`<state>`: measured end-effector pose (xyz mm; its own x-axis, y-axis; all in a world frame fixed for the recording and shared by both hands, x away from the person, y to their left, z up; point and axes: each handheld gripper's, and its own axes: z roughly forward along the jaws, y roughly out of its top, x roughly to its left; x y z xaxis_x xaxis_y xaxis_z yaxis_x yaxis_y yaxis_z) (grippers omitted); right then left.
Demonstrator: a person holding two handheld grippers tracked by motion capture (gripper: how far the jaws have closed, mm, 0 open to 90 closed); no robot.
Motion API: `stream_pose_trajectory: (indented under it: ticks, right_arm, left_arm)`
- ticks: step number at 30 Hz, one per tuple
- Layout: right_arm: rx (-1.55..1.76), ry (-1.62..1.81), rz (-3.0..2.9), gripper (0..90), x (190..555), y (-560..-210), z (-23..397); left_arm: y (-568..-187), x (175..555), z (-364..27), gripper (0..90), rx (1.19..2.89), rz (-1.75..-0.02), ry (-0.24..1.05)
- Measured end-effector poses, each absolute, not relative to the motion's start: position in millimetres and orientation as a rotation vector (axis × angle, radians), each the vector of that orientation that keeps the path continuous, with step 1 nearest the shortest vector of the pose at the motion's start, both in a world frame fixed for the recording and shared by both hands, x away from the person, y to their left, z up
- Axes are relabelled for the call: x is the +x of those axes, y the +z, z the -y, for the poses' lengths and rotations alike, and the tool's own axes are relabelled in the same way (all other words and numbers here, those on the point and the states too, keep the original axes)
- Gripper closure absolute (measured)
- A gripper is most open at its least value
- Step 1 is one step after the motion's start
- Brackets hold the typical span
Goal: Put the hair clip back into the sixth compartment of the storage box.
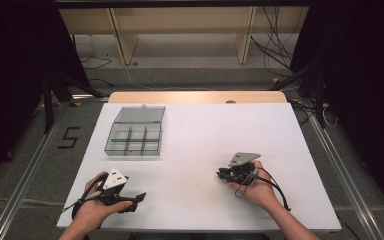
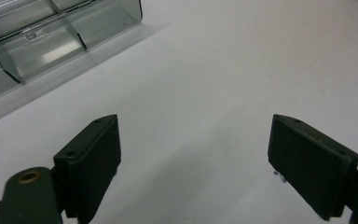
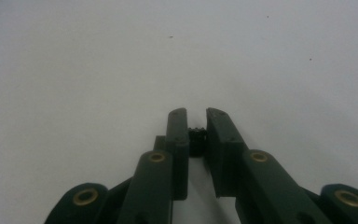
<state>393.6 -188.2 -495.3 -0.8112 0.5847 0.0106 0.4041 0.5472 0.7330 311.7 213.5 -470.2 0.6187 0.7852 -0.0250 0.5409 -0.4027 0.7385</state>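
White flat counter [image 1: 200, 150] carries a clear smoky-grey plastic compartment box [image 1: 134, 137] with its lid [image 1: 140, 114] flipped open behind it, sitting at the far left part of the counter. Dividers split the box into small cells; what is in them is too small to tell.

Right hand-held gripper [image 1: 221, 174], black with a grey three-cornered plate on top, sits low over the near right part of the counter, held in the person's right hand [image 1: 255, 190], pointing left toward the middle. In the right gripper view its jaws are clenched on a tiny black ridged part [image 3: 197, 140], which sits pinched between the pads; what kind of part it is I can't tell. Right hand-held gripper [image 3: 196, 114] hovers over bare white surface there.

Left hand-held gripper [image 1: 141, 196], black with a white plate on top, is at the near left, held in the left hand [image 1: 94, 207], pointing right. In the left gripper view its jaws stand wide apart, released, with bare counter between them [image 2: 193, 135]. The box corner [image 2: 51, 37] shows at upper left of that view, near but apart from the jaws.

The two grippers are well apart.
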Motion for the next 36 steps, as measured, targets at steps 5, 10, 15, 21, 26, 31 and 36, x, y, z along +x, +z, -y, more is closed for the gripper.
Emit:
stream_pose_trajectory:
  ticks: [5,10,15,21,26,31,36]
  right_arm:
    - [0.83,1.113,-2.546,80.3,393.3,-495.1,187.8]
    - [0.847,1.111,-2.531,80.4,393.3,-493.6,189.1]
    - [0.865,1.136,-2.509,80.4,394.1,-490.9,191.7]
    - [0.871,1.163,-2.49,80.4,394.2,-485.2,190.3]
    - [0.87,1.187,-2.471,80.4,396.4,-480.3,185.0]
    - [0.863,1.206,-2.467,80.4,399.0,-477.7,179.4]
    - [0.864,1.22,-2.458,80.4,401.2,-474.9,175.6]
  left_arm:
    - [-470.2,311.8,-213.6,16.6,2.109,-1.038,0.427]
    - [-470.5,311.7,-213.8,16.6,2.106,-1.037,0.429]
    - [-470.5,311.8,-214.4,16.6,2.106,-1.038,0.427]
    - [-470.9,312.2,-214.5,16.6,2.109,-1.039,0.427]
    - [-470.9,312.2,-214.5,16.6,2.108,-1.039,0.428]
    - [-470.6,312.2,-215.4,16.6,2.108,-1.039,0.431]
    - [-470.8,312.3,-214.8,16.6,2.107,-1.037,0.433]
